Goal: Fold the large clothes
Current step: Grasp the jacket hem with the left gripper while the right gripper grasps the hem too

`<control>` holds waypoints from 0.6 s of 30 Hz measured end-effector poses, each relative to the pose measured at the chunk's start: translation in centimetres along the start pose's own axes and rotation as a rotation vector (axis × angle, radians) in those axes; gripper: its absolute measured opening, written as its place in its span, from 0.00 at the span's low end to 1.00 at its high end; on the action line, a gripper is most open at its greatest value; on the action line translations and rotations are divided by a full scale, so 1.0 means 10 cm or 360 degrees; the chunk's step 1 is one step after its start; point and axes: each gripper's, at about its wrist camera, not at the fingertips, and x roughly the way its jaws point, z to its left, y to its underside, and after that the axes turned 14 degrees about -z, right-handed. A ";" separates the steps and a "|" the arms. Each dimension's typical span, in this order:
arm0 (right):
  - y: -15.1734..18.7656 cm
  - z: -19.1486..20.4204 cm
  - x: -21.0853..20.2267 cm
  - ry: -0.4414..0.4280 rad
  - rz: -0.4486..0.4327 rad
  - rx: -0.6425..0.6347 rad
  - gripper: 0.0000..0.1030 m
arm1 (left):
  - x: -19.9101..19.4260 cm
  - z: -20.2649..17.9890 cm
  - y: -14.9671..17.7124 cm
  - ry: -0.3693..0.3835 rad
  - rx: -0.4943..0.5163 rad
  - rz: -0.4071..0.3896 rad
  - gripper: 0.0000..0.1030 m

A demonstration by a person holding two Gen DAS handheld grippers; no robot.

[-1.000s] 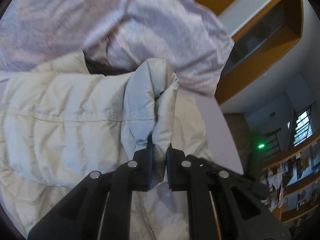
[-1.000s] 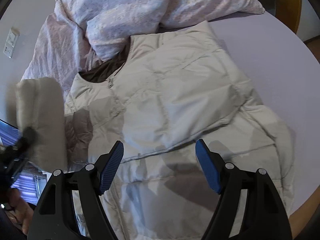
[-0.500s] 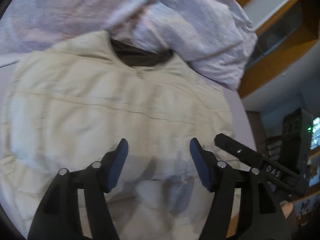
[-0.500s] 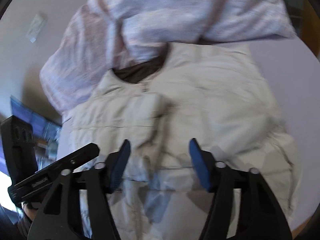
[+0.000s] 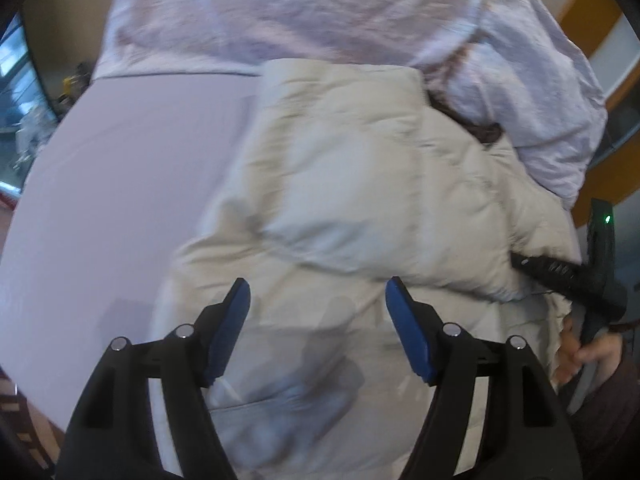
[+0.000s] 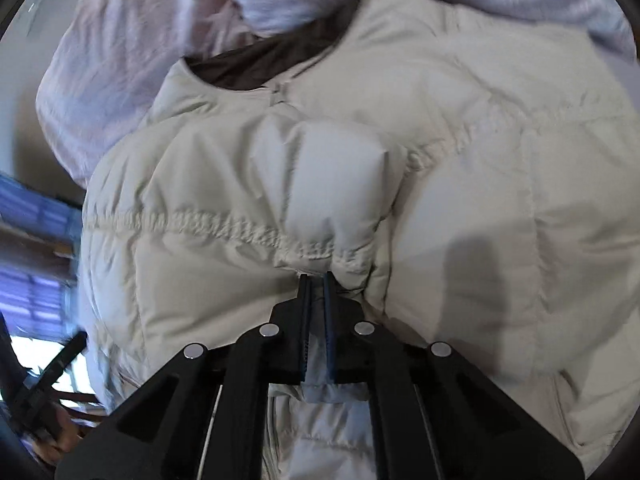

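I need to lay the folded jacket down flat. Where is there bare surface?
Bare tabletop lies left of the jacket, below the crumpled sheet. The far side and right are crowded by that sheet and the right gripper.

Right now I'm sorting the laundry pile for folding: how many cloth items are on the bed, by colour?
Beige: 1, the jacket, pinched by the right gripper
Lilac: 1, the crumpled sheet behind it
Total: 2
The left gripper holds nothing.
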 end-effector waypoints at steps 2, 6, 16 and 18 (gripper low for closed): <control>-0.03 0.00 -0.07 -0.0023 0.0024 -0.0007 0.05 | -0.08 0.13 0.03 -0.0029 0.0006 -0.0011 0.75; 0.03 -0.10 -0.42 -0.0107 0.0019 -0.0012 0.38 | -0.22 0.43 0.14 -0.0076 0.0036 0.0010 0.81; 0.38 -1.45 -1.60 0.0192 -0.0038 0.0182 0.85 | -0.33 0.96 0.48 -0.0119 0.0042 0.0184 0.83; 0.48 -1.78 -1.70 0.0231 -0.0014 0.0272 0.85 | -0.32 1.02 0.57 -0.0106 0.0013 0.0215 0.83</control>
